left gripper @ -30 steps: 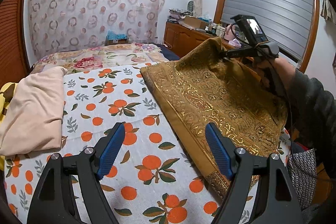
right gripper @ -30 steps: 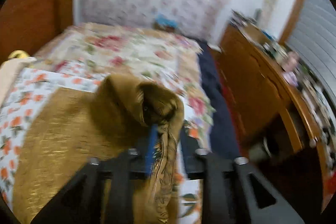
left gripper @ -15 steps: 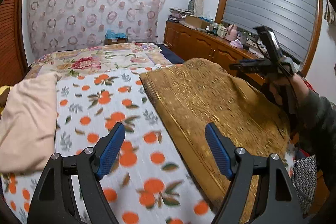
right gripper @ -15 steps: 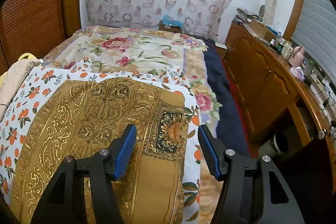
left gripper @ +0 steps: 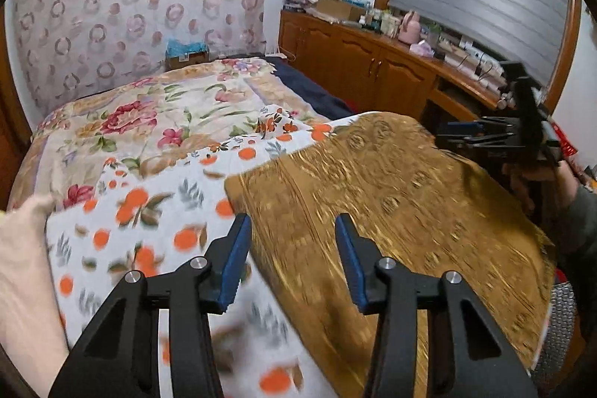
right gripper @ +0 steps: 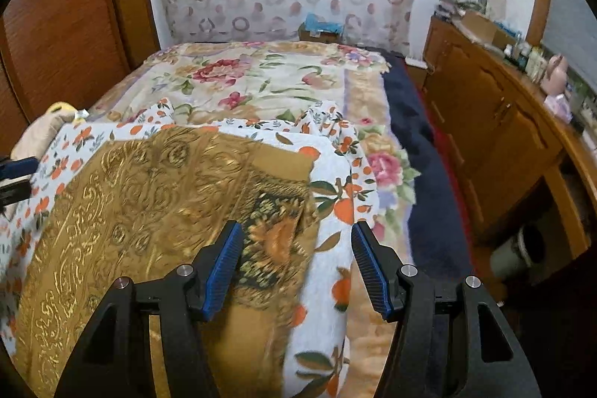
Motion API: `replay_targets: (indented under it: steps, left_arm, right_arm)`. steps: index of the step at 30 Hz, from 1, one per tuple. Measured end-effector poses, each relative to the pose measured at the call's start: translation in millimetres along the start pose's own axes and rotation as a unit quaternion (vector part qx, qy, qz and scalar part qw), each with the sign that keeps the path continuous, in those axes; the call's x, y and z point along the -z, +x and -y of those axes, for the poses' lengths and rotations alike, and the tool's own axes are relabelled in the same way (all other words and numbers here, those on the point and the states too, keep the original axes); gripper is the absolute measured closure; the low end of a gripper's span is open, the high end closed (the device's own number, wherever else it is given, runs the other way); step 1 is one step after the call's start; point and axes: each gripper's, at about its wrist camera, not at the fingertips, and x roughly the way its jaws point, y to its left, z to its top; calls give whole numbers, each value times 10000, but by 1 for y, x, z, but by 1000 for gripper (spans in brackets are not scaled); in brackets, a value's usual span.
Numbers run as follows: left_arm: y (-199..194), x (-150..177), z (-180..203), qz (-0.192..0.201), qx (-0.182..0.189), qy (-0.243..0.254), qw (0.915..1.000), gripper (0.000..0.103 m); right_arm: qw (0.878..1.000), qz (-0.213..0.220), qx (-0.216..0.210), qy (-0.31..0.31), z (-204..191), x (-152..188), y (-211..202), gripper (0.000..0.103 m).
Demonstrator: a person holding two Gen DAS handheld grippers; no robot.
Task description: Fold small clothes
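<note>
Your gold cloth [left gripper: 391,211] lies flat on the orange-print sheet [left gripper: 149,211] on the bed [right gripper: 261,77], filling the centre and lower right of the left wrist view and the lower left of the right wrist view. Its dark patterned corner [right gripper: 276,211] sits near the sheet's right edge, centre of the right view.

Your left gripper [left gripper: 291,256] hangs over the cloth's left edge, bottom centre of its frame. Jaws are closing, nothing between the pads; the cloth is below them, not pinched.

Your right gripper [right gripper: 296,267] is over the cloth's corner and the sheet, bottom centre of its frame. Jaws stand apart and grip nothing. In the left view it shows at the right edge [left gripper: 470,133], past the cloth's far side, with your hand [left gripper: 537,181] under it.

A beige garment [left gripper: 26,286] is at the lower left of the left view, beside the sheet. Wooden cabinets [right gripper: 496,137] run along the right of both frames. The left view is motion-blurred on the sheet.
</note>
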Motion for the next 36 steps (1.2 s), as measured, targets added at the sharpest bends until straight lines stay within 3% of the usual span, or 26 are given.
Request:
replay_targets:
  steps: [9,16,17,18,19,20,21,22,25,29,31,36]
  left_arm:
    - [62,-19,-20,-477,-316,-82,9983,54]
    - [79,-13,-23,-605,-327,-41,9976,52]
    - [78,-13,-23,-583,-310,-19,9978,52]
    - [78,-13,-23,-568,-294,-1,9979,52]
    - [78,-13,-23,-555,-268,22,9981,60]
    - [79,-14,-23,-548,-280,48,9981,66]
    - [77,-15,-22,-496,-372,116,9980,88]
    - [76,-17,-23,-467,-378,127,9981,98]
    - [62,-18,-30,-207,-217,-108,9995,99]
    - [41,-18,-39,142,-183,-388,9990,99]
    - [43,-15,-42,112,-299,-413,9986,99]
    - [51,-9,-48,-51,-635,-369,9973,99]
  right_arm:
    - [9957,-107,-830,385,28,-11,30,40]
    - [9941,-238,-976,411,32,-11,50,42]
    - [9938,-259,-1002,415,31,-11,50,48]
    - [9931,-266,-1073,393,31,-11,52,66]
    - [9929,-262,-1106,356,30,-11,52,79]
    - [9930,-275,-1102,328,29,-11,53,84]
    - [9937,-255,-1052,288,28,-11,53,93]
    - [9940,-208,-1042,250,26,-10,50,97]
    - [9949,116,-991,131,21,-10,36,98]
    - [9920,874,-914,-13,15,-16,0,98]
    - [9898,1110,-888,-121,9,-20,-12,98]
    - [9927,904,-536,-586,-15,-28,4,98]
